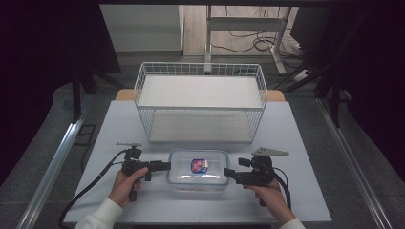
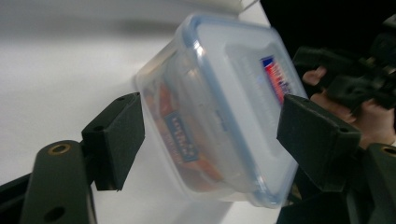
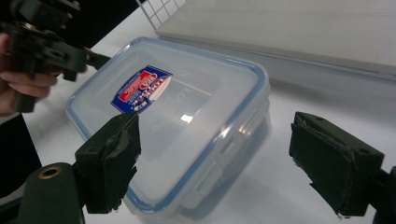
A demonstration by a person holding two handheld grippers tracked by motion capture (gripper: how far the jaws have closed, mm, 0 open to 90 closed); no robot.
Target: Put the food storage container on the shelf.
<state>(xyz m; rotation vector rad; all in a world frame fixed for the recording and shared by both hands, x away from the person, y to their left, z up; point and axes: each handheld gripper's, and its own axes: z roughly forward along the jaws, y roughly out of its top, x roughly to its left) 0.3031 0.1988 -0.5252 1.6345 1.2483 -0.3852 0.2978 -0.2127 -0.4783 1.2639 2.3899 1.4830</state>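
A clear plastic food container with a blue-rimmed lid and a red and blue label lies on the white table near its front edge. Something orange shows through its side wall. My left gripper is level at the container's left end, its jaws open and straddling that end without pressing. At the container's right end, my right gripper points in with jaws wide open. One of its pads hovers over the lid's near corner, and the lid is closed.
A white wire basket with a flat white board inside stands just behind the container. Table edges lie close to both hands at the front. Desk legs and cables are on the floor beyond the table.
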